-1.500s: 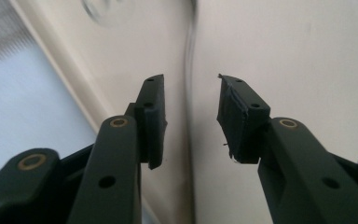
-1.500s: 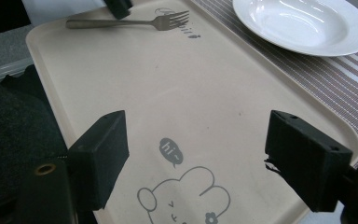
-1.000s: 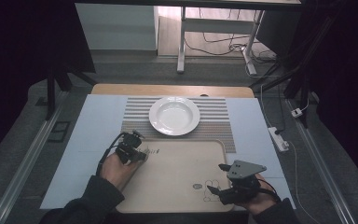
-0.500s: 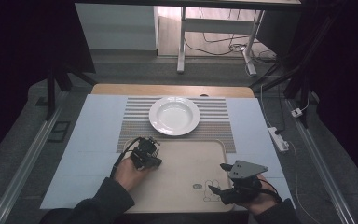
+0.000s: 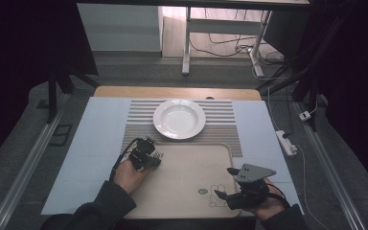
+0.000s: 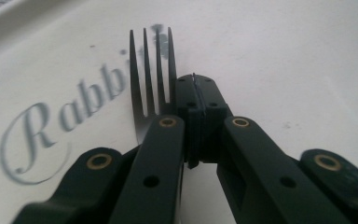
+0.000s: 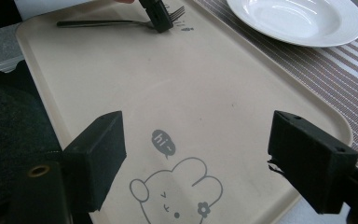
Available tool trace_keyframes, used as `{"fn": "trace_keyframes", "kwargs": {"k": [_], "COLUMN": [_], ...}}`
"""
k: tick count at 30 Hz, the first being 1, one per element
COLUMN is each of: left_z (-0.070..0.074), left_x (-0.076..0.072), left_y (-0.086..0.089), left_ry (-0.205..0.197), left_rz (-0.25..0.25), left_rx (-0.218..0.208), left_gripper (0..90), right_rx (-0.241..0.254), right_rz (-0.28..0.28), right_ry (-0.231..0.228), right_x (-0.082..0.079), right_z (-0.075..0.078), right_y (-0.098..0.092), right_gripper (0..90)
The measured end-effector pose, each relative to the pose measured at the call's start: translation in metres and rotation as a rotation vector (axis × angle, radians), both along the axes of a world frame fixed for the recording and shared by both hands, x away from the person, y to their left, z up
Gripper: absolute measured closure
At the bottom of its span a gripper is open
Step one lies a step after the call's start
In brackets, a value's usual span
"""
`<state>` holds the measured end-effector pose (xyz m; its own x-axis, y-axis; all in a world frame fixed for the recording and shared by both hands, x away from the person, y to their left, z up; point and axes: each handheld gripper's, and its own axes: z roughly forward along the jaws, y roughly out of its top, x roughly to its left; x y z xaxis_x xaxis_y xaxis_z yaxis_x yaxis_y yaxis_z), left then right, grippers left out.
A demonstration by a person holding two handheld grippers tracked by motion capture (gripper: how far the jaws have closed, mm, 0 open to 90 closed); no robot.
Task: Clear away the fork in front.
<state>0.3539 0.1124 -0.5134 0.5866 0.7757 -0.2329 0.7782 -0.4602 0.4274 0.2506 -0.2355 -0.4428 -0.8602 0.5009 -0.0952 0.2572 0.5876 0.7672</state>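
Note:
A dark fork [image 7: 102, 22] lies flat on the beige tray [image 5: 187, 191] near its far left corner, tines [image 6: 151, 70] over the printed word "Rabbit". My left gripper [image 5: 149, 154] is shut, with nothing showing between its pads. Its tip [image 6: 195, 88] sits just right of the tines, over the fork's neck. My right gripper [image 5: 224, 183] hovers over the tray's near right part, above a rabbit drawing. Its jaws [image 7: 214, 149] stand wide open and have just been opening a little further, with nothing between them.
A white plate [image 5: 179, 118] sits on a striped placemat [image 5: 225, 129] beyond the tray. A pale blue sheet [image 5: 91, 143] covers the tabletop. A white power strip [image 5: 286, 142] lies off the table's right edge.
My left hand has shifted right from the tray's left edge onto the tray by the fork. The right hand has stayed put.

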Motion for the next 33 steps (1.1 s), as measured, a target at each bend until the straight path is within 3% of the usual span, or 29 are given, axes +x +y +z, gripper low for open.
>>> {"fn": "trace_keyframes", "kwargs": {"k": [24,33], "left_z": [0.000,-0.001], "left_x": [0.011,0.011], "left_y": [0.050,0.053], "left_ry": [0.035,0.031], "left_rz": [0.140,0.138], "left_rx": [0.020,0.001], "left_gripper": [89.0,87.8], "right_rx": [0.010,0.004], "right_rz": [-0.024,-0.037], "right_ry": [0.016,0.030], "right_x": [0.002,0.003], "right_z": [-0.003,-0.005], "right_y": [0.000,0.000], "right_gripper": [12.2,11.2]}}
